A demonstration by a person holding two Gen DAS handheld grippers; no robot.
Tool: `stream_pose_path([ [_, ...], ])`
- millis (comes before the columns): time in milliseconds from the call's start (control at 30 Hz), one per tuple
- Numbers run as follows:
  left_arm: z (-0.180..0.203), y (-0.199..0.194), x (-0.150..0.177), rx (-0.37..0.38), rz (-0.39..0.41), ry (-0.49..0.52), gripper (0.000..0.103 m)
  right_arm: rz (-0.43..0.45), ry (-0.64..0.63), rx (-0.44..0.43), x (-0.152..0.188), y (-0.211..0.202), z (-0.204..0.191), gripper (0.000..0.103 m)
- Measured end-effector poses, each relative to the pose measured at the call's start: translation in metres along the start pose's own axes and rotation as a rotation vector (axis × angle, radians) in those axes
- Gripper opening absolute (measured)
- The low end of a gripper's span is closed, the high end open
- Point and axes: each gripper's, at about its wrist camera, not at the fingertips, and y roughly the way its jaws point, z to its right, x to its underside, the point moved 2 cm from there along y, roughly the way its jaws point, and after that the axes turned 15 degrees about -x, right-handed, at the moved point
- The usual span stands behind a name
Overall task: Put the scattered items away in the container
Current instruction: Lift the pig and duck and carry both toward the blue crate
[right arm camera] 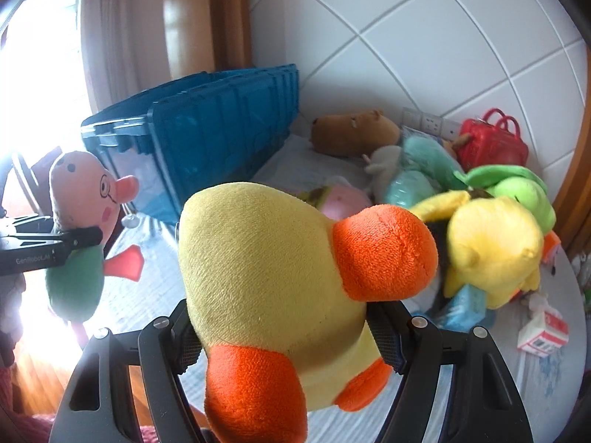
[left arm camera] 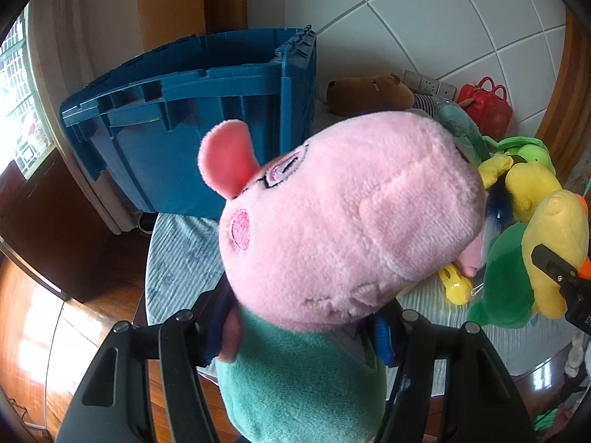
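My left gripper point(left arm camera: 299, 336) is shut on a pink pig plush point(left arm camera: 332, 221) with a green body, held above the table edge; it also shows in the right wrist view point(right arm camera: 85, 199), gripped at the neck. My right gripper point(right arm camera: 284, 336) is shut on a yellow duck plush point(right arm camera: 266, 265) with an orange beak and feet, held above the table. The blue crate point(left arm camera: 192, 122) stands open at the table's far left, against the wall; it also shows in the right wrist view point(right arm camera: 207, 129).
On the blue-striped table point(right arm camera: 155, 288) lie a brown capybara plush point(right arm camera: 354, 131), a red handbag point(right arm camera: 491, 140), teal, green and yellow plushes point(right arm camera: 495, 243) and a small white carton point(right arm camera: 543, 336). A tiled wall stands behind. Wooden floor lies to the left.
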Motion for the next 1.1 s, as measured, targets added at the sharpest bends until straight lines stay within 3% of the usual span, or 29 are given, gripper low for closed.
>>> stream_pose_path([
  [600,-0.141,-0.009,0.053,-0.066,-0.005,-0.079,0.062,-0.029,-0.132,-0.087,-0.013,0.046,-0.139,0.075],
  [833,-0.176,-0.008,0.07,-0.077,-0.007,-0.084,0.062,-0.035,-0.156,-0.107,-0.011,0.063,-0.181,0.075],
  [1100,-0.194,-0.003,0.064,-0.082,-0.002,-0.101,0.062,-0.066,-0.187,-0.123,-0.015,0.081,-0.204,0.075],
])
